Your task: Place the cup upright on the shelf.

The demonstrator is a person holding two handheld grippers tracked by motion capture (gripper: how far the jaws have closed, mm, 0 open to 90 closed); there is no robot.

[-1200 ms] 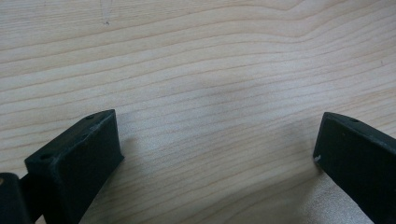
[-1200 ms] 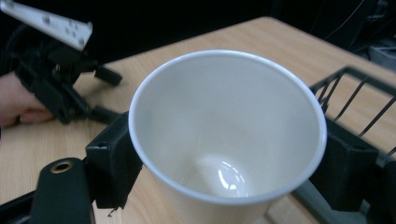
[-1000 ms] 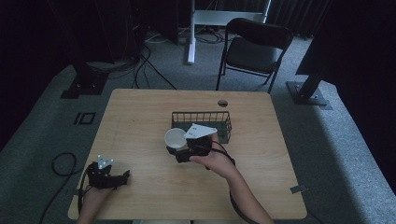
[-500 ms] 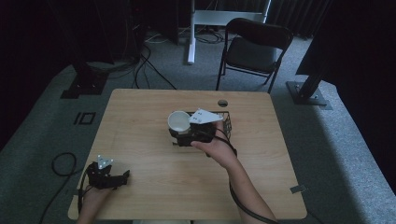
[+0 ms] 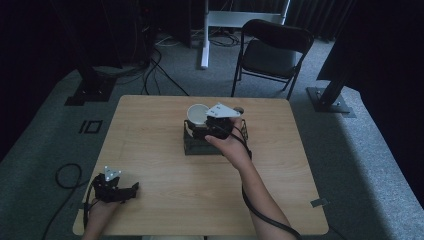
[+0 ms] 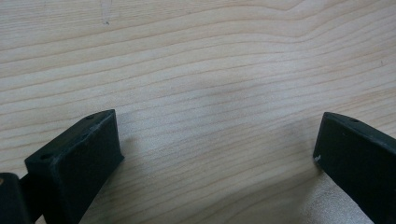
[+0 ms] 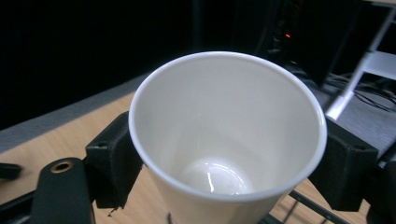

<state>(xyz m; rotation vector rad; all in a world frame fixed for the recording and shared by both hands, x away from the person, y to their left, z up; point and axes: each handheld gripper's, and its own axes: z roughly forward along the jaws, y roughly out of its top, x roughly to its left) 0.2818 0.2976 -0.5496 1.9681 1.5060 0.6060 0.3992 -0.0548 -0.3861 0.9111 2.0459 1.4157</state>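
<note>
Right gripper point(image 5: 200, 125) pinching a white paper cup point(image 5: 198, 114) above the wire basket point(image 5: 192, 146); left gripper point(image 5: 131, 188), jaws spread, resting on the wooden table point(image 5: 280, 165).

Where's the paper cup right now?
The paper cup is clamped in the right tongs, held above the far left corner of the wire basket near the table's middle in the high view; the right gripper view shows it empty.

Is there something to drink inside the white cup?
No, the right gripper view looks straight into the white cup held by the right tongs, and its shiny bottom is bare.
</note>
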